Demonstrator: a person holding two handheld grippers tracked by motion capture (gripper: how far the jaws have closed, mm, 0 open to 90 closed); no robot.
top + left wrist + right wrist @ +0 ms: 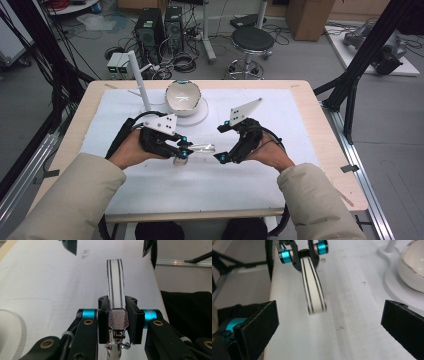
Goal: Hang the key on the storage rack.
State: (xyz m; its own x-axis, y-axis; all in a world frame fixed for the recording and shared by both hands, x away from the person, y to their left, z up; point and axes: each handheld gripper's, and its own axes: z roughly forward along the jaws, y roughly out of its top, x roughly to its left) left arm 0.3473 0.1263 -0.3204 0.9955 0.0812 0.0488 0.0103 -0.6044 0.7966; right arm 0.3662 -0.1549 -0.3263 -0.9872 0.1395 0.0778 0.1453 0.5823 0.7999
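Gripping: left gripper [183,148], jaws clamped on the metal end of a white strap [114,285] with dark stripes; the strap sticks out toward the other hand, above the white mat [250,185].
Left arm: sleeve comes in from the bottom left of the high view, hand [131,149] wrapped around the gripper body, jaws pointing right.
Right gripper [223,145]: jaws spread wide apart, nothing between them, facing the strap's free tip and near it without touching.
Right arm: sleeve enters from the bottom right, hand [270,155] angled inward and to the left.
Strap position: near the middle of the mat, in front of the white bowl [183,97] on its round base.
Hard to make out: what the strap belongs to; its lower metal part is cut off at the bottom edge of the left gripper view, and from above it is a pale blur.
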